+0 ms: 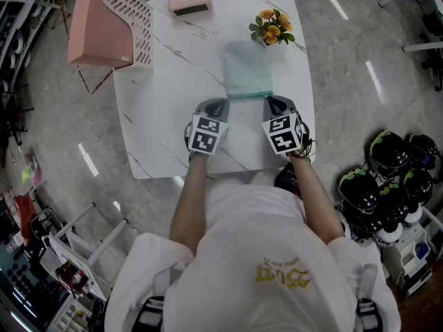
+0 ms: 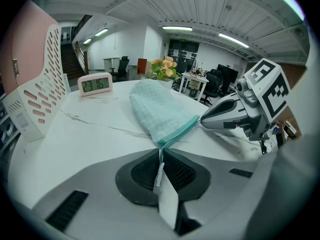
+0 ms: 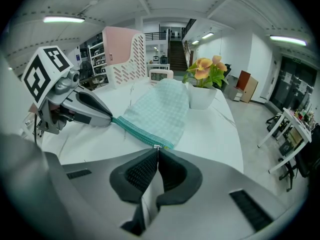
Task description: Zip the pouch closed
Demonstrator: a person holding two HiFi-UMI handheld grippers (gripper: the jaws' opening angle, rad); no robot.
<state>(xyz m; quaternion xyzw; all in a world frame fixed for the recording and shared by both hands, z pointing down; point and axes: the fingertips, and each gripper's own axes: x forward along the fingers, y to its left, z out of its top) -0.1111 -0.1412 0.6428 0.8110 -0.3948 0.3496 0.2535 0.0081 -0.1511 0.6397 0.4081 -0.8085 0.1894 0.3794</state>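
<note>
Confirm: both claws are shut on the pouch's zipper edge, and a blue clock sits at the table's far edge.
The clock is pink, not blue, as the head view shows. The left claw and right claw are shut on the zipper edge of the pouch.

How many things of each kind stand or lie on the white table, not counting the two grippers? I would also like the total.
pouch: 1
digital clock: 1
flower pot: 1
pink file rack: 1
Total: 4
</note>
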